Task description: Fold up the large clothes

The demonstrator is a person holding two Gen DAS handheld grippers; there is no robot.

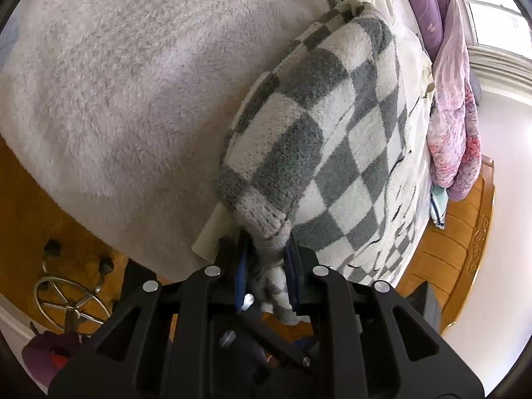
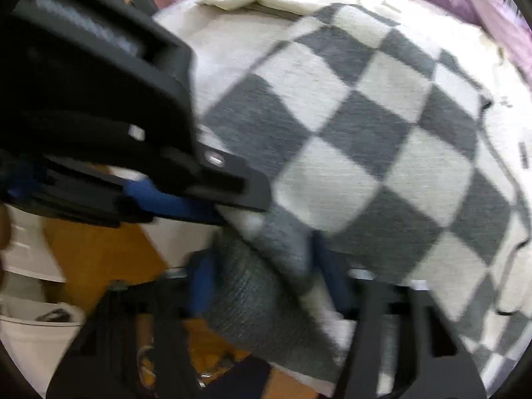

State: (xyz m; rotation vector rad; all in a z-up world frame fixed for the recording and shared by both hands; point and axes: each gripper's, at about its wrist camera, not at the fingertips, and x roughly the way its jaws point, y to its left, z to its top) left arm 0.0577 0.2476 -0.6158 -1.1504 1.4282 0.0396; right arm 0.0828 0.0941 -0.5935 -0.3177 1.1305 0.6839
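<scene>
A grey-and-white checkered knit sweater (image 1: 332, 126) lies on the bed, its sleeve hanging towards the near edge. My left gripper (image 1: 266, 259) is shut on the bunched sleeve cuff, which sits squeezed between the blue pads. In the right wrist view the same sweater (image 2: 349, 133) fills the frame. The left gripper (image 2: 232, 206) reaches in from the left and pinches its edge. Just below it, my right gripper (image 2: 266, 276) has the grey ribbed hem between its blue pads, which press on the cloth. That view is blurred.
A fluffy white blanket (image 1: 133, 83) covers the bed to the left. A purple and pink floral quilt (image 1: 455, 116) is heaped at the far right. Below the bed edge are a wooden floor (image 1: 33, 199), a chair's chrome wheeled base (image 1: 73, 299) and a white bin (image 2: 33, 332).
</scene>
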